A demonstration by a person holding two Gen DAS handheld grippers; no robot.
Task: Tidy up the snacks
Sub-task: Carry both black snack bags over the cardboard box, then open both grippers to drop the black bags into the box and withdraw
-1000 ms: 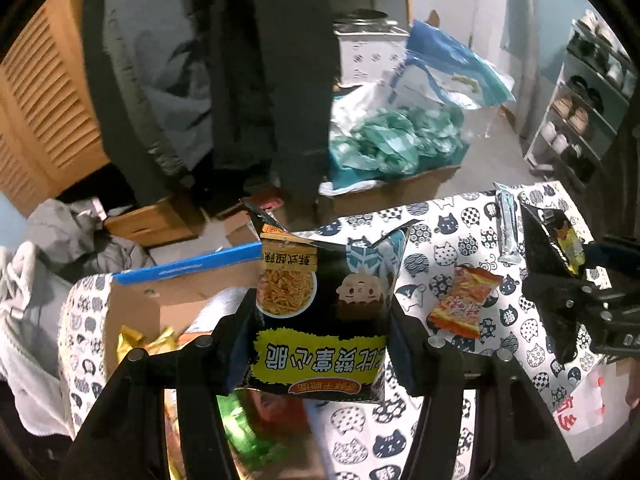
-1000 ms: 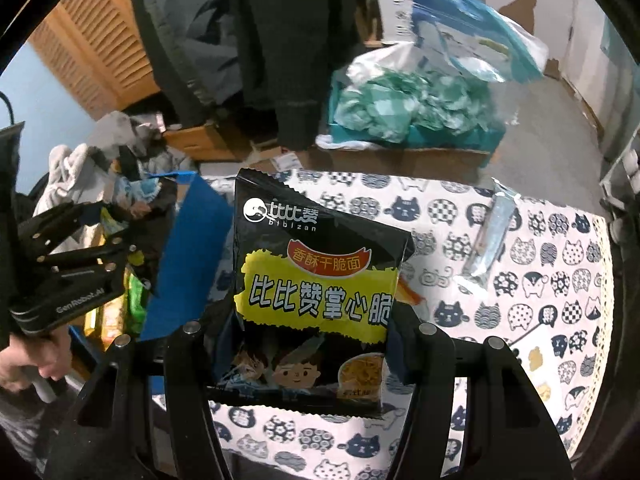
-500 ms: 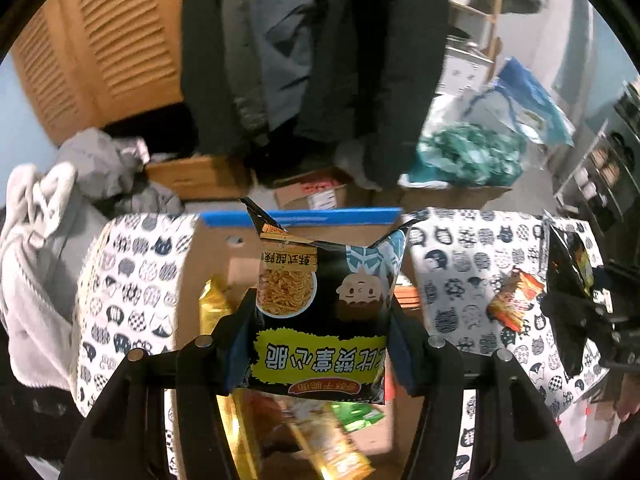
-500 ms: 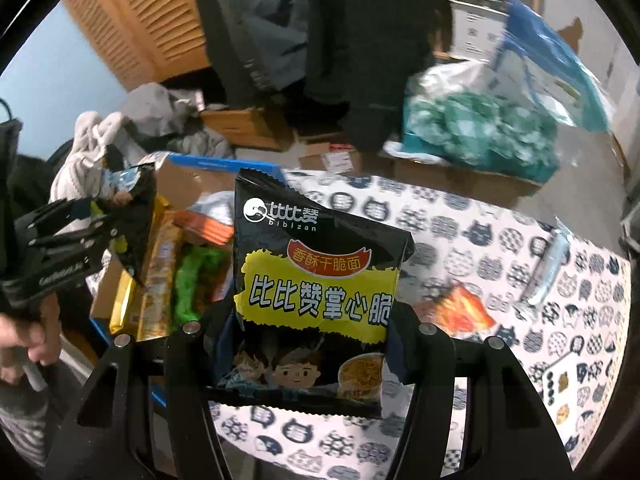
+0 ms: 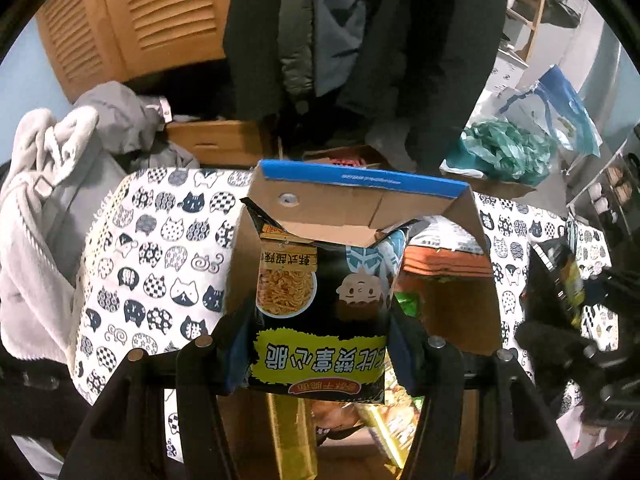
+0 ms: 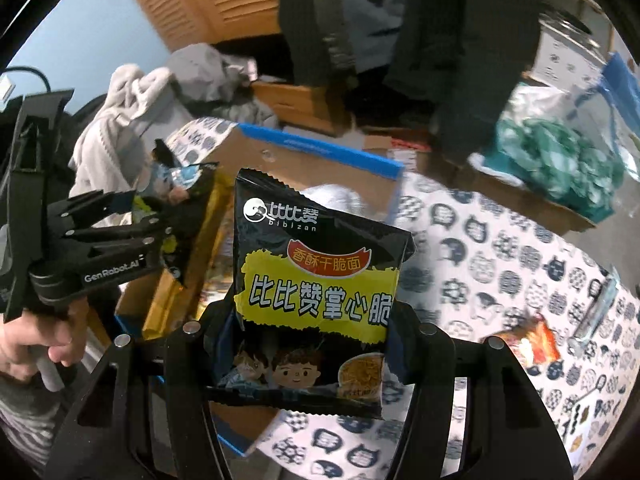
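My left gripper [image 5: 320,344] is shut on a black and yellow noodle snack packet [image 5: 320,304], held upside down over the open cardboard box [image 5: 360,208] with blue edges. Several snack packs lie inside that box. My right gripper [image 6: 312,344] is shut on a second black and yellow noodle snack packet [image 6: 320,280], held upright above the cat-print tablecloth [image 6: 500,248] near the box's right side. In the right wrist view the left gripper [image 6: 160,236] hangs over the box [image 6: 320,156] with its packet. The right gripper [image 5: 560,320] shows at the right edge of the left wrist view.
A small red snack pack [image 6: 532,340] and a clear long packet [image 6: 596,308] lie on the cloth to the right. Grey clothes [image 5: 60,168] are piled left of the table. Coats hang behind it, and a box of green bags [image 5: 508,152] stands at the back right.
Both grippers have moved left with their packets. The left one went from the box's right edge to over its middle; the right one drew close to the box.
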